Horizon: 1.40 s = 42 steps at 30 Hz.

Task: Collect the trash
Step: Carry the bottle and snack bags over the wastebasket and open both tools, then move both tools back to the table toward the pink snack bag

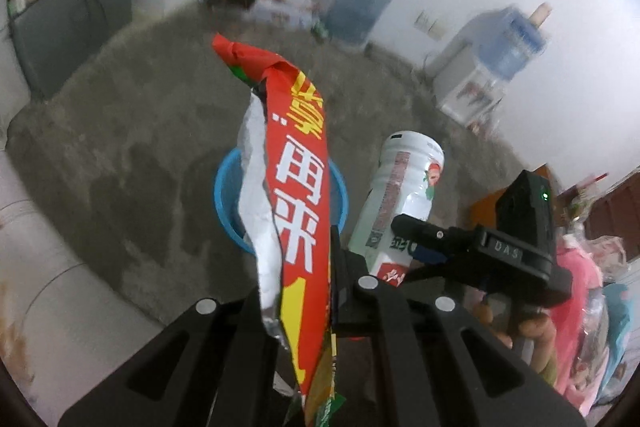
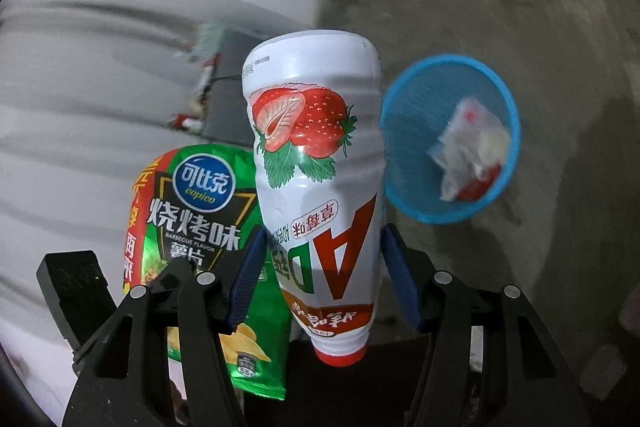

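Trash fills both of my tongs. My left gripper (image 1: pixel 304 315) is clamped tight on a crumpled chip bag (image 1: pixel 296 163), red and yellow with big white characters along one edge and silver foil lining showing beside it. The bag stands up out of the closed jaws and leans slightly left. My right gripper (image 2: pixel 320 279) grips a white plastic bottle (image 2: pixel 316 163), its blue pads (image 2: pixel 246 279) pressed against both sides of the lower label. The bottle is upside down, its red cap nearest my camera and its base pointing away; a strawberry picture and red letters cover the label.

In the right wrist view, the chip bag (image 2: pixel 200 203) sits just left of the bottle, showing its green front and a blue oval logo. In the left wrist view, the bottle (image 1: pixel 400 195) and the right gripper (image 1: pixel 424 239) appear just right of the bag, with fingers (image 1: pixel 536 331) of my hand around the handle.

Beyond them, a round blue mesh wastebasket (image 2: pixel 404 123) stands on the grey concrete floor (image 2: pixel 520 7). A crumpled clear-and-red wrapper (image 2: pixel 472 151) lies inside it. From the left wrist view, the wastebasket (image 1: pixel 224 199) sits directly behind the bag, mostly hidden.

Farther off, blurred, are blue water jugs (image 1: pixel 360 7) and a white dispenser (image 1: pixel 468 83) against the wall.
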Each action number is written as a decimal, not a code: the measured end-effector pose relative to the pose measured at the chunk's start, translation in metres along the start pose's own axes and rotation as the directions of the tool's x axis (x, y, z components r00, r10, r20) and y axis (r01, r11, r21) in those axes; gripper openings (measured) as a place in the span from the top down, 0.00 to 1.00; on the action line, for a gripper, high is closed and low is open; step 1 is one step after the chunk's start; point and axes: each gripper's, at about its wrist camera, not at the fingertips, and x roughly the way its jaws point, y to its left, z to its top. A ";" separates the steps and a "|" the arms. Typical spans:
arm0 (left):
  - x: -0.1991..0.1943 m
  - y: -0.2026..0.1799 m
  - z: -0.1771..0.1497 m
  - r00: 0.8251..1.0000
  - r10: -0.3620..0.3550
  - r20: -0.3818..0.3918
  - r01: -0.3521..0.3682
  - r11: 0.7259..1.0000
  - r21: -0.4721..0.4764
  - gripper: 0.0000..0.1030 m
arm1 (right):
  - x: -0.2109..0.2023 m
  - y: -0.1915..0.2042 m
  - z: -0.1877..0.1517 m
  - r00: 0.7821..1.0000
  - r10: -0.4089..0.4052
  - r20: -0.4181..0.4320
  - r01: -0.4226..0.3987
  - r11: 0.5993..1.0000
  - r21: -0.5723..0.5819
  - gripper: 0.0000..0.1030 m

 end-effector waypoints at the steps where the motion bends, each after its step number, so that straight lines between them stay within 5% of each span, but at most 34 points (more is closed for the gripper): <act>1: 0.018 -0.001 0.007 0.999 0.022 -0.028 -0.022 1.000 0.006 0.97 | 0.007 -0.009 0.005 1.000 -0.006 -0.009 0.006 1.000 0.028 0.46; 5: 0.068 -0.006 0.029 0.993 0.077 -0.092 -0.073 0.996 0.040 0.94 | 0.039 -0.031 0.034 0.999 -0.009 -0.040 0.013 0.994 0.110 0.45; 7: 0.089 -0.004 0.038 0.991 0.087 -0.105 -0.081 0.995 0.055 0.76 | 0.058 -0.043 0.050 0.999 -0.002 -0.050 0.010 0.988 0.153 0.43; 8: 0.102 -0.003 0.042 0.989 0.103 -0.103 -0.098 0.994 0.054 0.51 | 0.063 -0.049 0.056 0.999 0.003 -0.050 0.006 0.985 0.173 0.39; 10: 0.121 -0.001 0.046 0.985 0.140 -0.099 -0.136 0.990 0.046 0.32 | 0.078 -0.061 0.070 0.998 -0.013 -0.055 0.023 0.981 0.193 0.35; 12: 0.135 0.005 0.049 0.983 0.138 -0.117 -0.137 0.990 0.015 0.32 | 0.088 -0.076 0.076 0.994 -0.080 -0.070 0.095 0.967 0.236 0.33; 19: 0.128 0.012 0.042 0.987 0.104 -0.118 -0.109 0.993 -0.039 0.32 | 0.075 -0.082 0.062 0.993 -0.103 -0.066 0.116 0.963 0.242 0.33; 26: 0.087 0.006 0.037 0.996 0.076 -0.056 -0.080 0.995 -0.064 0.31 | 0.053 -0.065 0.034 0.989 -0.147 -0.023 0.149 0.968 0.203 0.33; 36: -0.027 0.014 0.008 0.988 0.098 0.115 -0.084 0.989 -0.124 0.27 | 0.025 0.032 0.012 0.979 -0.185 0.088 0.193 0.976 -0.104 0.22; 42: -0.108 0.036 -0.039 0.954 0.171 0.245 -0.125 0.973 -0.192 0.21 | 0.010 0.091 -0.018 0.974 -0.176 0.142 0.212 0.930 -0.301 0.18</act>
